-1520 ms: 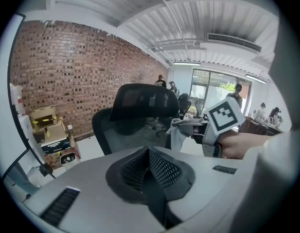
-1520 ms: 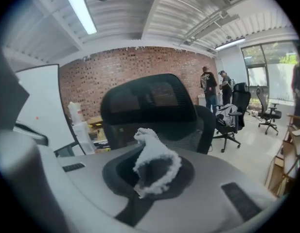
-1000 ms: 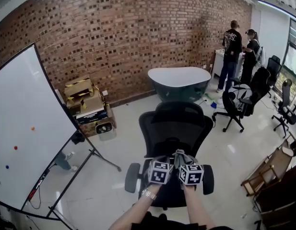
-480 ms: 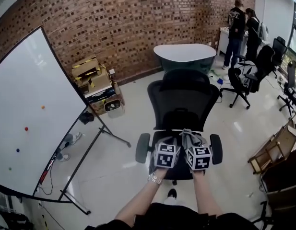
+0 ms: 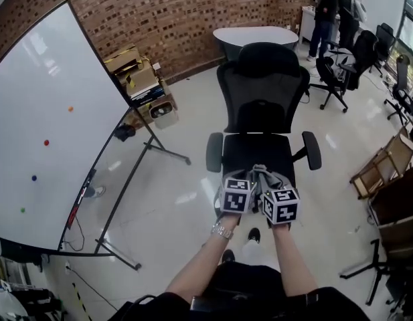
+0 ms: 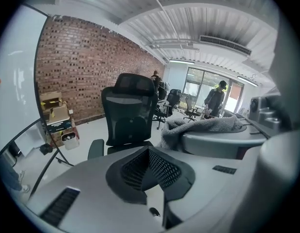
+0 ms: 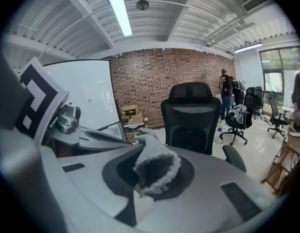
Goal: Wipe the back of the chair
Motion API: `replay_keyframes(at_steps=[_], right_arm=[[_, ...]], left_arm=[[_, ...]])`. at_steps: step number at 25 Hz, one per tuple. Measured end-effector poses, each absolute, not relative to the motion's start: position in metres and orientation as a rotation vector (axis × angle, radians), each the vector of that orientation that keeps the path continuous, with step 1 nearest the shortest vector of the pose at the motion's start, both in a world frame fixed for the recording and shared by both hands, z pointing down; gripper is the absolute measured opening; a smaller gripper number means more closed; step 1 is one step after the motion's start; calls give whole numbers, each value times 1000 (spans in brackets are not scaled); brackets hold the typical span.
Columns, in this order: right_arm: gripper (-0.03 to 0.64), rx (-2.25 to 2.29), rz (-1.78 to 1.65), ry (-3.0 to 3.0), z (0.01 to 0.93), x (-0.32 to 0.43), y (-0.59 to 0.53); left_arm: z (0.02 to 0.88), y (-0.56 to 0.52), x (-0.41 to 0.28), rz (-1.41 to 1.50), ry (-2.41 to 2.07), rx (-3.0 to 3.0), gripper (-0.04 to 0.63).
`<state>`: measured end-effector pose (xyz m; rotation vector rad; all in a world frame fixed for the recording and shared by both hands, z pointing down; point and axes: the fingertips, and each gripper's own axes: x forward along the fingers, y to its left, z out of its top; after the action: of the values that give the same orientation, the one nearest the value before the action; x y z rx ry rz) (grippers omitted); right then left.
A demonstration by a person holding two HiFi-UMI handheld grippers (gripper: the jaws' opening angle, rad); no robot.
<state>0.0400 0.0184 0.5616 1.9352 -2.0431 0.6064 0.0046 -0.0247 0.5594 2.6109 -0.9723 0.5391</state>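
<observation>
A black mesh office chair (image 5: 263, 95) faces me, with its seat toward me and its backrest on the far side. Both grippers hover side by side just in front of the seat's near edge. My right gripper (image 5: 276, 186) is shut on a grey cloth (image 5: 263, 176) that bunches up between the two grippers. In the right gripper view the cloth (image 7: 157, 166) fills the jaws of the right gripper (image 7: 145, 178), with the chair (image 7: 191, 115) beyond it. My left gripper (image 5: 238, 182) is shut with nothing in it, and its view shows the closed left gripper (image 6: 149, 171) and the chair (image 6: 128, 115).
A whiteboard (image 5: 45, 126) on a metal stand fills the left side. Cardboard boxes (image 5: 136, 75) stand against the brick wall. A round table (image 5: 256, 35) is behind the chair. Other office chairs (image 5: 340, 72) and two people (image 5: 330, 5) are at the back right, and a wooden frame (image 5: 380, 172) is at the right.
The head view has pulled back and tilted down. The chair now sits further from both grippers, which were over its seat before. The cloth stays in the right gripper.
</observation>
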Motion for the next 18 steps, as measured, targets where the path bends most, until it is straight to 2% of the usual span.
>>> replay_keyframes(at_steps=[18], right_arm=[[29, 2001, 563, -2107, 526, 56, 64]], left_arm=[[514, 29, 21, 490, -987, 2745, 9]])
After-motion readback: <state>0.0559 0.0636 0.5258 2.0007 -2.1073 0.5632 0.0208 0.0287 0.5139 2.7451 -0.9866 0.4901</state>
